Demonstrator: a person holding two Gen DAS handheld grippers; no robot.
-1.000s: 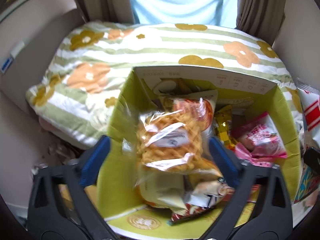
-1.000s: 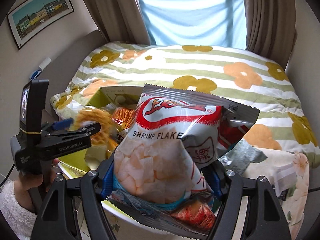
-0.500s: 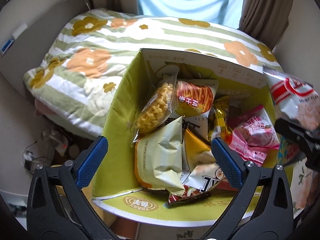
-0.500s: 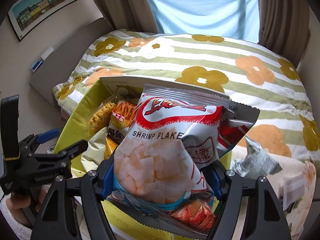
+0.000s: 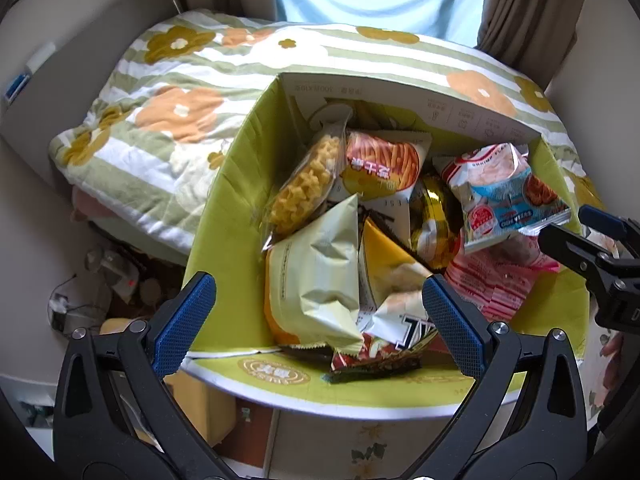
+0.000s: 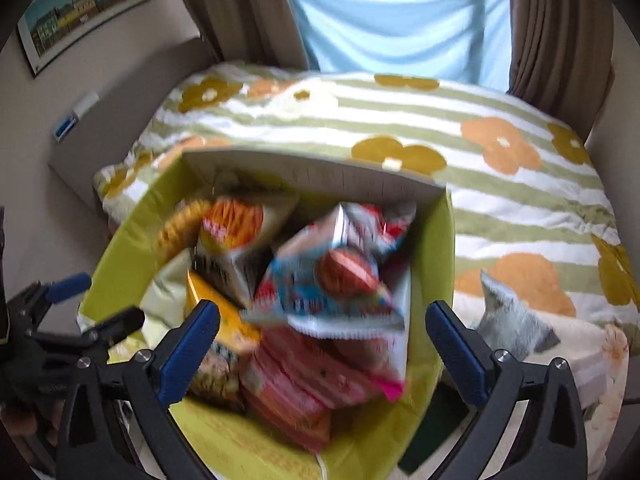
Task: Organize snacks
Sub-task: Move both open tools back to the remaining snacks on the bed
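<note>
A bed under a striped floral quilt point(image 6: 400, 128) is seen behind everything; against it an open green cardboard box point(image 5: 224, 216) is packed with snack bags; the shrimp flakes bag point(image 5: 500, 188) is seen at the box's right side, on top of a pink packet point(image 5: 496, 280), blurred in the right wrist view point(image 6: 336, 276); the right gripper point(image 6: 322, 344) is opening, its jaws spread wide with nothing pressed between them; the left gripper point(image 5: 320, 320) is held wide open and empty above the box.
</note>
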